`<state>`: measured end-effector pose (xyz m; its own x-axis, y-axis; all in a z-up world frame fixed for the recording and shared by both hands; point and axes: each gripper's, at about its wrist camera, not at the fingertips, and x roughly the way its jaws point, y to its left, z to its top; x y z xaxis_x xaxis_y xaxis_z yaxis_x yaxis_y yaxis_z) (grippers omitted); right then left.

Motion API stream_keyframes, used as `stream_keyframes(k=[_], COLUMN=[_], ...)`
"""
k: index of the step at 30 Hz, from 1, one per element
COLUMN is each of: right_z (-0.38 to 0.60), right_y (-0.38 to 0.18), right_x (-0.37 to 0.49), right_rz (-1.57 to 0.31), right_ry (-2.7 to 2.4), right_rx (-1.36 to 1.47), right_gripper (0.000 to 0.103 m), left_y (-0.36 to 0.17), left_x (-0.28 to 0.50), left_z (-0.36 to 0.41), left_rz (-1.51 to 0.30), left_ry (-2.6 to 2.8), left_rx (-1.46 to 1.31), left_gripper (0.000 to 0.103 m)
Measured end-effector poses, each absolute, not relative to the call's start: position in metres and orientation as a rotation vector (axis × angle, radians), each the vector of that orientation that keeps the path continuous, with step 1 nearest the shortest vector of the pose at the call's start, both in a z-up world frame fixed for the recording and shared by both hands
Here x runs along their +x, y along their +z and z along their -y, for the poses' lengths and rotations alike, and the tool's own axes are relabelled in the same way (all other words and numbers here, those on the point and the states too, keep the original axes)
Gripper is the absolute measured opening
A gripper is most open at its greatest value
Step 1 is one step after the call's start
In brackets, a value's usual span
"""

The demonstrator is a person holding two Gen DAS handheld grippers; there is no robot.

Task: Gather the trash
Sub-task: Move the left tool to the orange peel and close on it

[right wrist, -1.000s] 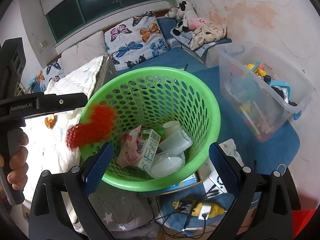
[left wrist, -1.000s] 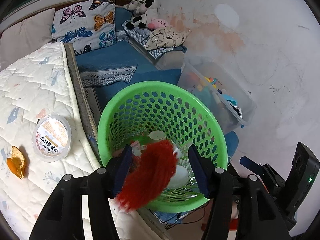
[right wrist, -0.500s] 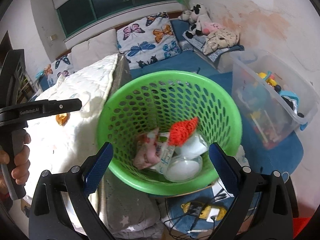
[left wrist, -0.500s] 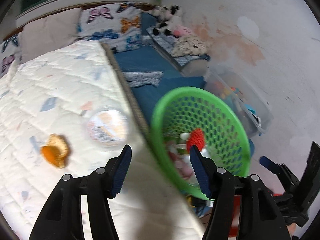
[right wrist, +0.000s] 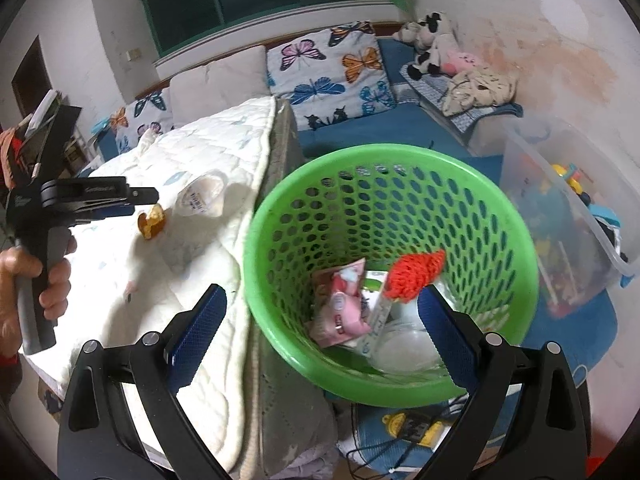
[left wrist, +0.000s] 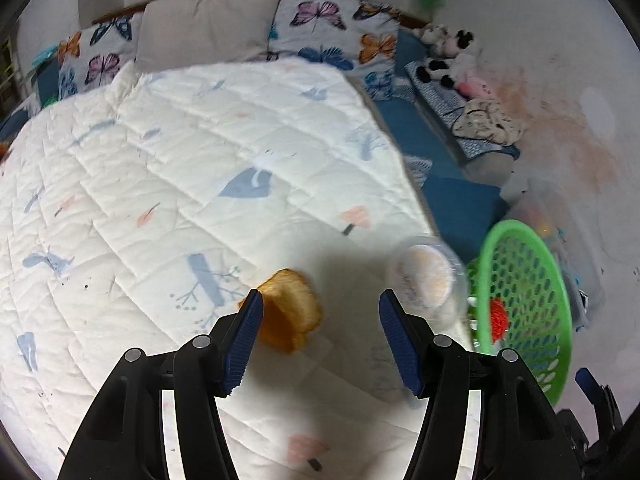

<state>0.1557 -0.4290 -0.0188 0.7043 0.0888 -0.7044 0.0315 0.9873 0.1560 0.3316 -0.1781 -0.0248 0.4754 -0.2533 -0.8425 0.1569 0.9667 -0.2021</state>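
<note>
Swinging left hand-held gripper [left wrist: 320,320] back over bed [left wrist: 160,184], jaws apart, empty; orange peel [left wrist: 290,316] between tips. Red mesh [right wrist: 416,276] now in green basket [right wrist: 280,216]. Beyond peel, blurred lidded cup [left wrist: 426,276], probably next. Right hand-held gripper [right wrist: 322,326] apart, idle.

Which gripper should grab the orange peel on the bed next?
Left. The left gripper is open right over the orange peel, while the right gripper hangs at the green basket.

This is a home bedroom, with a quilted white bed cover [left wrist: 192,184], butterfly pillows [right wrist: 328,68], plush toys [right wrist: 432,44] and a clear toy box [right wrist: 568,216] beside the wall.
</note>
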Motion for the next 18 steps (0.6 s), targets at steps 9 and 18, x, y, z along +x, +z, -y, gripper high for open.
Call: stream_keyframes(k=[9, 18], right_z=[0.415, 0.410], right_y=[-0.031, -0.039], right_x=[0.167, 0.172], right_rz=[-0.811, -0.823], right_ry=[0.069, 0.081], right_rx=[0.139, 0.141], right_gripper=[0.096, 0.096], left_y=[-0.042, -0.038], left_x=[0.349, 0.350], left_z=[0.178, 0.174], left_rz=[-1.086, -1.061], left_ry=[-0.201, -0.171], left_rx=[-0.084, -0.074], left_gripper=[0.065, 0.065])
